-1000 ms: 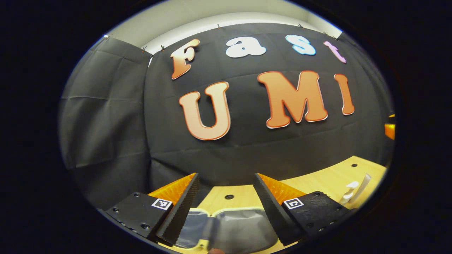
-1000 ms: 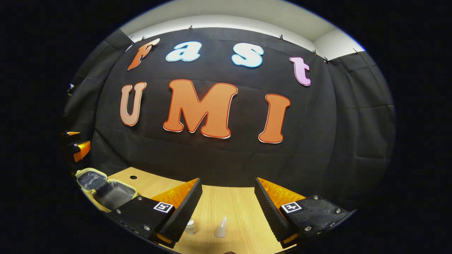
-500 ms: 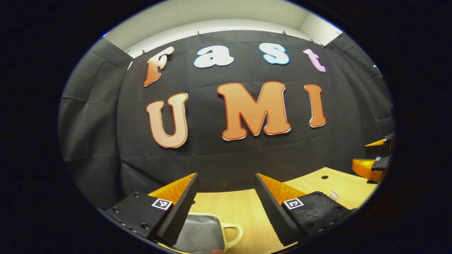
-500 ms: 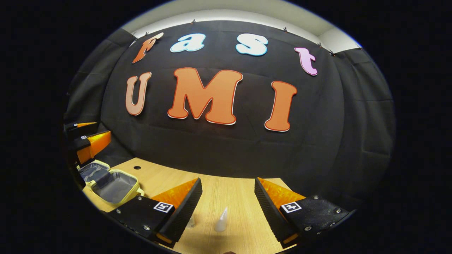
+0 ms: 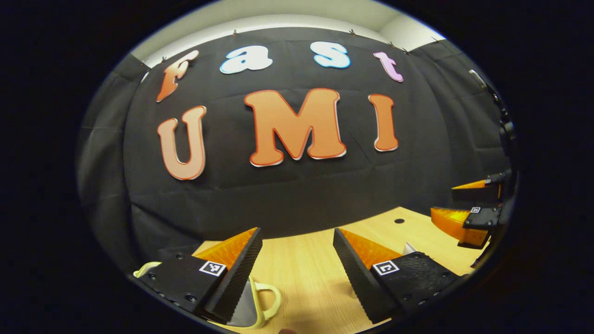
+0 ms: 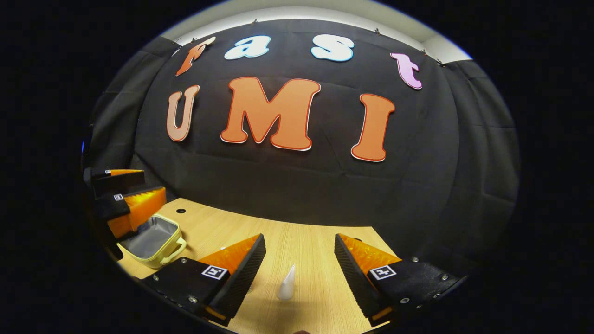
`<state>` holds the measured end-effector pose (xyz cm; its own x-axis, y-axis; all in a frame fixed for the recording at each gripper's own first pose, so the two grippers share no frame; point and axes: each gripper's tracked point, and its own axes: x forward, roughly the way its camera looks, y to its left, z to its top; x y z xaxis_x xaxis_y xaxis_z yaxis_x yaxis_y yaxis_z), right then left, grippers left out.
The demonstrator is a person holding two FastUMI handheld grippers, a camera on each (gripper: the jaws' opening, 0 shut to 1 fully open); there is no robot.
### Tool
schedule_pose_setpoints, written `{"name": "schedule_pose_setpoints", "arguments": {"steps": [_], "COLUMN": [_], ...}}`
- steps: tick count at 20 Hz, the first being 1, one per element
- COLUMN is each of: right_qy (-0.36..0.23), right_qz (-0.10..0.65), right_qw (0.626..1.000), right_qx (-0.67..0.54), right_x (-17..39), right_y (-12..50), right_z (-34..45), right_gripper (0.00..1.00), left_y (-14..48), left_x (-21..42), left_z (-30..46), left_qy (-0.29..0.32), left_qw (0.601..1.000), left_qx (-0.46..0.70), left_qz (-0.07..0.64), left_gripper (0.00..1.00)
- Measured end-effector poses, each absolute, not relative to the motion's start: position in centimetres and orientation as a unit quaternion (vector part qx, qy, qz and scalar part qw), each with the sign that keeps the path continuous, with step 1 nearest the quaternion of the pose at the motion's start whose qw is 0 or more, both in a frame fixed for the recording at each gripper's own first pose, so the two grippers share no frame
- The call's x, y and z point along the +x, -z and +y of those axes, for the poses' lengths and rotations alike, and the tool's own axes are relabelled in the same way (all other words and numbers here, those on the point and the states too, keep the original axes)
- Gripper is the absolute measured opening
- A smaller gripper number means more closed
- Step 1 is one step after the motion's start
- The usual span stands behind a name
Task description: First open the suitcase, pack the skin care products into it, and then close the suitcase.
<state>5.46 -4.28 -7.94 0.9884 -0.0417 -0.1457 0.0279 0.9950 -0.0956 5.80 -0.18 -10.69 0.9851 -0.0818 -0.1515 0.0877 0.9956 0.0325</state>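
**Suitcase open at the left end, both grippers empty above the table**

Your left gripper (image 5: 297, 260) hangs over the wooden table (image 5: 306, 278) with its two fingers wide apart and nothing between them. Under its left finger you can see part of the suitcase (image 5: 250, 301), a small pale yellow case with a grey lining and a loop handle (image 5: 271, 297) that points toward the middle of the table. In the right gripper view the suitcase (image 6: 151, 239) lies open near the left end of the table, and its inside looks empty as far as the picture shows.

Your right gripper (image 6: 299, 262) is also spread apart and holds nothing. Between its fingers, on the table, stands a small white cone-shaped bottle (image 6: 287, 284), upright with the tip up, touching neither finger. Just beside its left finger there is a second small thing, mostly hidden, so I cannot tell what it is.

In the left gripper view the right gripper (image 5: 468, 208) shows at the right edge, raised above the table. In the right gripper view the left gripper (image 6: 125, 195) shows at the left edge, just above the suitcase. A round hole (image 5: 399, 221) is in the table near the back edge.
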Motion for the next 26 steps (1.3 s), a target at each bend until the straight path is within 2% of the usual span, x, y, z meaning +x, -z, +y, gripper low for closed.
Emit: {"name": "schedule_pose_setpoints", "arguments": {"steps": [8,17,26], "right_qy": [0.020,0.026,0.038], "right_qz": [0.106,0.131,0.160], "right_qw": [0.993,0.990,0.985], "right_qx": [-0.042,-0.047,-0.047], "right_x": [5.9,6.1,5.4], "right_y": [10.6,12.5,14.2], "right_z": [-6.0,-7.9,-9.6], "right_gripper": [0.96,0.96,0.96], "left_y": [17.4,27.8,35.7], "left_x": [6.5,6.2,8.3], "left_z": [-4.6,-10.6,-13.3], "left_qy": [0.109,0.185,0.205], "left_qw": [0.982,0.947,0.914], "left_qx": [0.018,0.019,0.004], "left_qz": [0.155,0.264,0.350], "left_gripper": [0.99,0.99,1.00]}}
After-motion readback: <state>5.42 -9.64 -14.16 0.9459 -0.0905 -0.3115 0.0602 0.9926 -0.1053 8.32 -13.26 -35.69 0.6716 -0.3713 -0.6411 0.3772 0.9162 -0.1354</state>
